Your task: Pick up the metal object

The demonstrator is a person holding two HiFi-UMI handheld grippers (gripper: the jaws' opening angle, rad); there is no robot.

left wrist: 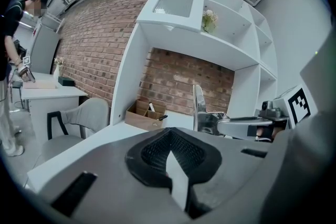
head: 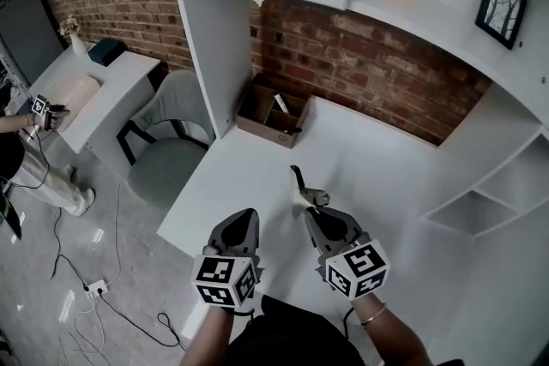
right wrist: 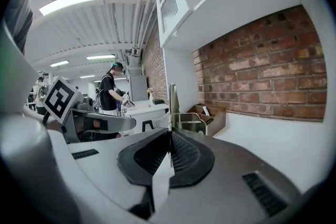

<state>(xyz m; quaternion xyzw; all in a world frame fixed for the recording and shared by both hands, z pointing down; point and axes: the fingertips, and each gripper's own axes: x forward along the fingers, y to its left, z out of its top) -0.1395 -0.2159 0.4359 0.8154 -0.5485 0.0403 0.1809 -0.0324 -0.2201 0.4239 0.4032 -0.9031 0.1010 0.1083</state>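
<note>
Right gripper (head: 316,214): clenched on the metal object (head: 307,195). Its own view shows the pads meeting on the thin flat strip (right wrist: 171,101), with no gap either side.

Left gripper (head: 244,223): jaws pressed together, nothing between them. It hangs just beside the right one over the near edge of the desk (head: 377,154). Judgement: it is idle and parked low, out of the way, since a one-gripper hold is enough for a piece this slim.

Position of object: at the right gripper's tips, over the desk and nearer the person than the box (head: 270,111). It looks to be clear of the desktop; contact underneath cannot be confirmed.

Why this grip (judgement): the pads close on the strip's flat faces, the broadest bearing surface, which stops it twisting. The bulkier metal body sits just past the tips, so the load is close to the pads.

Orientation: in both gripper views the long axis stands near upright, with the narrow end up and the blocky part low, at jaw level. In the head view the dark slim end points away from the person, toward the box. Exact lean cannot be judged.
</note>
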